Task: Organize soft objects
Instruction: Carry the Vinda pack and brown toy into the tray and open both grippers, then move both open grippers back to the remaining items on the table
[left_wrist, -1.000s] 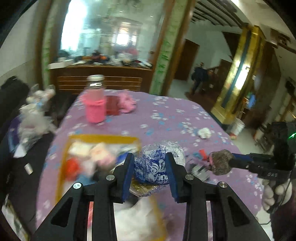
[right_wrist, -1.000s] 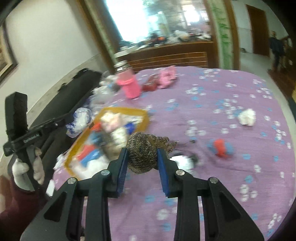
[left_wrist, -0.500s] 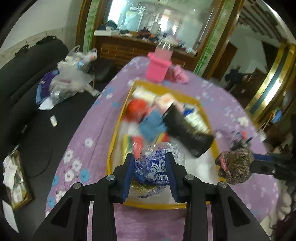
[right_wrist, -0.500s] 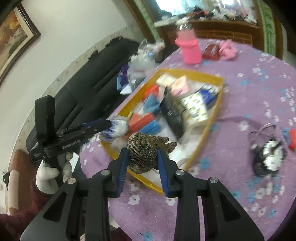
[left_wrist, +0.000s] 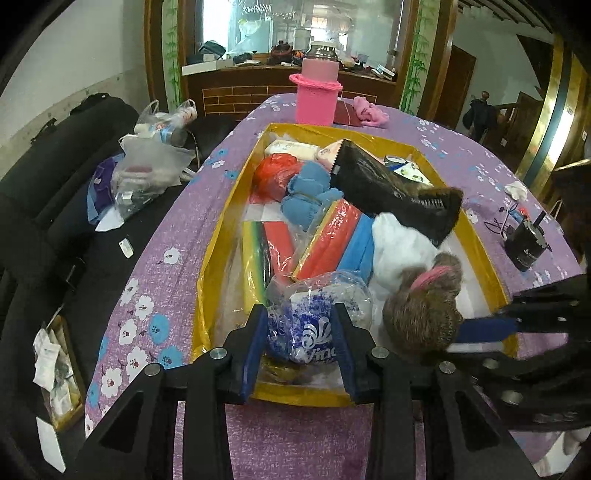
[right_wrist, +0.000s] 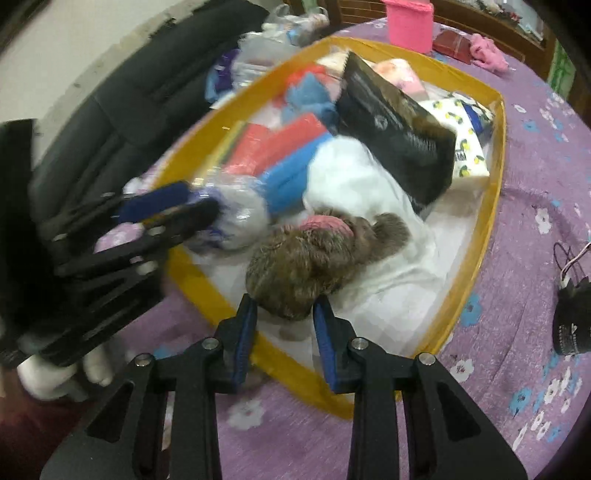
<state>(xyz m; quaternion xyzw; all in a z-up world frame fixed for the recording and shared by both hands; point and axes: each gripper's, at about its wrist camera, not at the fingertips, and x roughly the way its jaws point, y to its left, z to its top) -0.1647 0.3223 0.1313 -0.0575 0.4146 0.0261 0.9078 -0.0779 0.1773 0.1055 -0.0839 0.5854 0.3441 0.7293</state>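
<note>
A yellow-rimmed bin (left_wrist: 218, 240) on the purple flowered table holds soft items: blue cloth (left_wrist: 308, 192), red and blue packs (left_wrist: 340, 240), a white cloth (left_wrist: 399, 243), a black pouch (left_wrist: 391, 188). My left gripper (left_wrist: 299, 332) is shut on a clear blue-printed tissue pack (left_wrist: 317, 314) over the bin's near end. My right gripper (right_wrist: 284, 314) is shut on a brown furry toy with a pink patch (right_wrist: 306, 258), held over the white cloth (right_wrist: 354, 177) in the bin (right_wrist: 495, 173). The toy (left_wrist: 424, 306) and left gripper (right_wrist: 166, 210) show in the opposite views.
A pink-sleeved bottle (left_wrist: 317, 92), a dark red wallet (left_wrist: 347, 114) and a pink cloth (left_wrist: 369, 110) stand beyond the bin. A black cup-like object (left_wrist: 526, 243) sits on the table at right. A black sofa with plastic bags (left_wrist: 147, 162) lies left.
Both grippers have moved closer over the bin's near end and lower, each still holding its item. The furry toy now hangs just above the white cloth, close beside the tissue pack.
</note>
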